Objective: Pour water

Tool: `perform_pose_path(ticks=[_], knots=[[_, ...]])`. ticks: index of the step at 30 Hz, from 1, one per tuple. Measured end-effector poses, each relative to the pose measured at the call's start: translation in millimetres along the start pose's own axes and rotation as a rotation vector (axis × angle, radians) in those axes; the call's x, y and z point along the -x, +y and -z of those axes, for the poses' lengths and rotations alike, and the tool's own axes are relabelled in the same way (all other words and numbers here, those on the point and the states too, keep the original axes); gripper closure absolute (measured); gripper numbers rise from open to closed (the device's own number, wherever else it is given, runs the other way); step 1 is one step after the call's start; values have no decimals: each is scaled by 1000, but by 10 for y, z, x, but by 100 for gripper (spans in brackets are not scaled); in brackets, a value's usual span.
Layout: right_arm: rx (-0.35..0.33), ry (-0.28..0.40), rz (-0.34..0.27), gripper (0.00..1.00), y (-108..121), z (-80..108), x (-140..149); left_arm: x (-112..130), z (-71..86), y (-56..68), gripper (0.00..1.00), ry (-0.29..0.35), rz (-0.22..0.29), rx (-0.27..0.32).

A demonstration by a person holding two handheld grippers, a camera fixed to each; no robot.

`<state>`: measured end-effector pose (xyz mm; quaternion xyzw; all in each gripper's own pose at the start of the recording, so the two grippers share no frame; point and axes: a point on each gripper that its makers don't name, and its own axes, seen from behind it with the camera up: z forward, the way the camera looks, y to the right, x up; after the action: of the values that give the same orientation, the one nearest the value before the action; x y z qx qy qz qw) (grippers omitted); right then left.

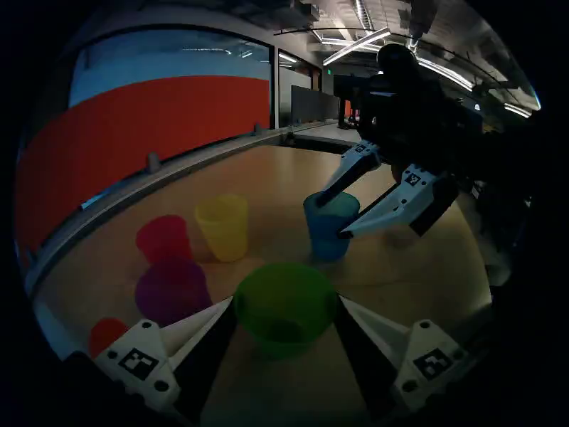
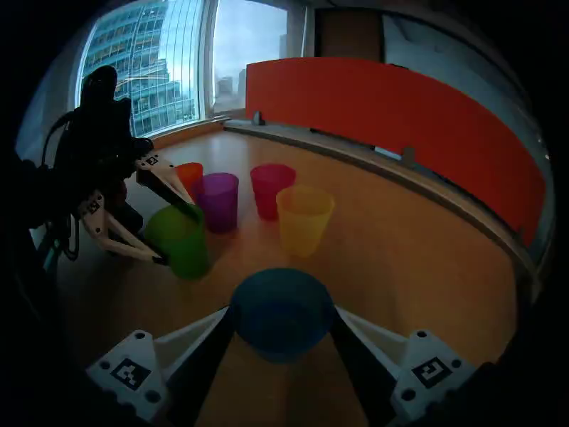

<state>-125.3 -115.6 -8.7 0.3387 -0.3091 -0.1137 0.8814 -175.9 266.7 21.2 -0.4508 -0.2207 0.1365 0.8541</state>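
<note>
A green cup [image 1: 284, 320] stands upright between the fingers of my left gripper [image 1: 284, 302], and both fingers press on its sides. In the right gripper view a blue cup [image 2: 281, 317] is held the same way by my right gripper [image 2: 281, 309]. Farther off in the left gripper view, the right gripper [image 1: 331, 217] clasps the blue cup [image 1: 328, 238], which rests on the wooden table [image 1: 398, 270]. The right gripper view shows the left gripper [image 2: 178, 233] around the green cup [image 2: 181, 249] at the left. I cannot make out water in either cup.
Yellow [image 1: 224, 226], red [image 1: 163, 238], purple [image 1: 173, 288] and orange [image 1: 107, 334] cups stand in a cluster left of the green cup. An orange-red divider panel [image 1: 142, 135] runs along the table's far edge. Large windows [image 2: 149, 71] lie behind the left gripper.
</note>
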Motion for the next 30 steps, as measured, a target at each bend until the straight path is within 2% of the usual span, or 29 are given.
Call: perform_pose_path(ticks=[9,18,30], knots=[[5,31,3,8,-17,138,-159,-106,120,-3,11,23,5,-7],[23,82,13,8,-12,331,-372,-255,315,-87,11,55,23,-35],[42,182,20,8,-46,588,-741,-522,615,-202,11,123,16,-86]])
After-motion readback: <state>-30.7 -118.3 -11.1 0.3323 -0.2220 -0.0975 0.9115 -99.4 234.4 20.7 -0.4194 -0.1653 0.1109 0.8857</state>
